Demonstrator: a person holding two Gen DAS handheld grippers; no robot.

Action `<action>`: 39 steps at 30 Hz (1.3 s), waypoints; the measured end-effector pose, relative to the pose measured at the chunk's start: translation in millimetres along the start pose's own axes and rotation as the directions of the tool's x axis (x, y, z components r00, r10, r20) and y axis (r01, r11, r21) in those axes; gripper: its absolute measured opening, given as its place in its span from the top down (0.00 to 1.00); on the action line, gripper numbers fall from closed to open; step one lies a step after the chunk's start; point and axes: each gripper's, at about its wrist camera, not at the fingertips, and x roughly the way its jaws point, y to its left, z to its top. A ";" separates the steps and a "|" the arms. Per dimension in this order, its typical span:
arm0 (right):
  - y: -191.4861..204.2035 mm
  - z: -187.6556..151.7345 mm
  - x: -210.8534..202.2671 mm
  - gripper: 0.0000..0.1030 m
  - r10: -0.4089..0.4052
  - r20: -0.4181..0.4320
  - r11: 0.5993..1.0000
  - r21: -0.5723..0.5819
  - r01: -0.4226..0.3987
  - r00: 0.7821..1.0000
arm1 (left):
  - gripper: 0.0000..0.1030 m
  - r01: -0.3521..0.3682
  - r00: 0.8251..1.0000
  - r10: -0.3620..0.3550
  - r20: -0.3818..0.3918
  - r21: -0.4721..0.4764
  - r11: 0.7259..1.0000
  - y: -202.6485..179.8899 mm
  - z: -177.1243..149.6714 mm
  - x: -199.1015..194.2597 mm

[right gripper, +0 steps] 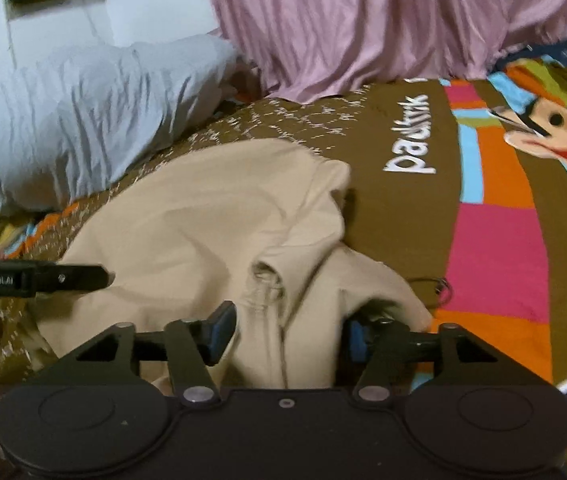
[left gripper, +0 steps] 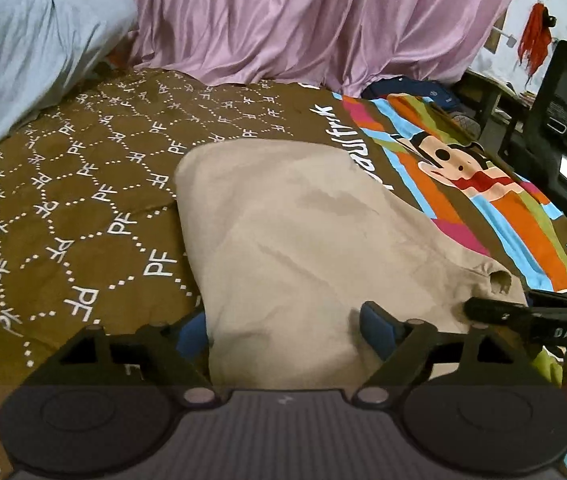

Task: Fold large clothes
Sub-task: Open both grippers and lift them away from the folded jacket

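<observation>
The beige garment (left gripper: 303,240) lies on the bed (left gripper: 83,208), directly ahead of both grippers, and its long axis runs away from them toward the pink curtain (left gripper: 303,20). The left gripper (left gripper: 283,324) is spread wide; the near edge of the cloth passes between its 2 blue pads (left gripper: 375,322), but nothing is pinched. The right gripper (right gripper: 289,330) is also released, with a bunched part of the garment and its collar (right gripper: 265,276) rising between the pads, loose. In the right wrist view the cloth spreads mostly to the left of that gripper, toward the grey pillow (right gripper: 83,120), and the tip of the left gripper appears at the left edge, just beside the fabric. Both grippers look equally near the near hem. I judge that the next move needs each gripper to close on this near edge and carry it forward along the long axis.
</observation>
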 end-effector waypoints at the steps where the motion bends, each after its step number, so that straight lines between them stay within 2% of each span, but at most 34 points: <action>1: -3.5 1.0 -4.4 0.37 -0.004 0.004 1.000 0.017 0.004 1.000 | 0.14 -0.006 1.000 0.006 0.003 -0.003 1.000 -0.4 -0.8 -2.8; 4: -6.8 1.2 -19.8 0.26 -0.028 0.027 0.999 0.044 0.026 0.999 | 0.10 -0.032 0.999 0.032 0.013 -0.012 0.999 -8.9 0.3 -15.8; 9: 4.5 6.1 -46.6 0.22 -0.066 0.068 0.998 0.010 0.065 0.996 | 0.02 -0.090 0.994 0.090 0.061 -0.001 0.996 -33.0 4.5 -54.4; 12: 16.3 8.6 -72.1 0.14 -0.066 0.130 0.997 -0.022 0.069 0.989 | 0.01 -0.105 0.989 0.104 0.104 0.006 0.994 -49.7 5.5 -85.5; 15: 28.5 12.3 -103.9 0.09 -0.057 0.194 0.996 -0.050 0.068 0.979 | 0.01 -0.127 0.981 0.124 0.151 0.004 0.992 -68.1 -0.6 -119.4; 19: 47.3 14.3 -155.0 0.01 -0.046 0.297 0.995 -0.075 0.071 0.954 | 0.01 -0.168 0.965 0.166 0.205 -0.007 0.986 -88.9 -11.0 -157.8; 24: 64.1 8.9 -209.3 0.01 -0.040 0.382 0.991 -0.102 0.085 0.923 | 0.01 -0.219 0.936 0.222 0.272 -0.041 0.975 -108.9 -31.1 -201.8; 29: 74.1 -8.3 -252.4 0.01 -0.040 0.438 0.990 -0.103 0.094 0.898 | 0.01 -0.246 0.921 0.257 0.293 -0.072 0.966 -118.7 -50.6 -229.0; 34: 85.6 -38.6 -282.3 0.01 -0.078 0.476 0.986 -0.094 0.139 0.876 | 0.01 -0.277 0.908 0.284 0.307 -0.068 0.958 -123.9 -80.0 -247.3; 39: 98.6 -79.8 -294.8 0.01 -0.113 0.495 0.976 -0.107 0.190 0.862 | 0.00 -0.310 0.894 0.323 0.310 -0.092 0.946 -121.0 -117.1 -255.2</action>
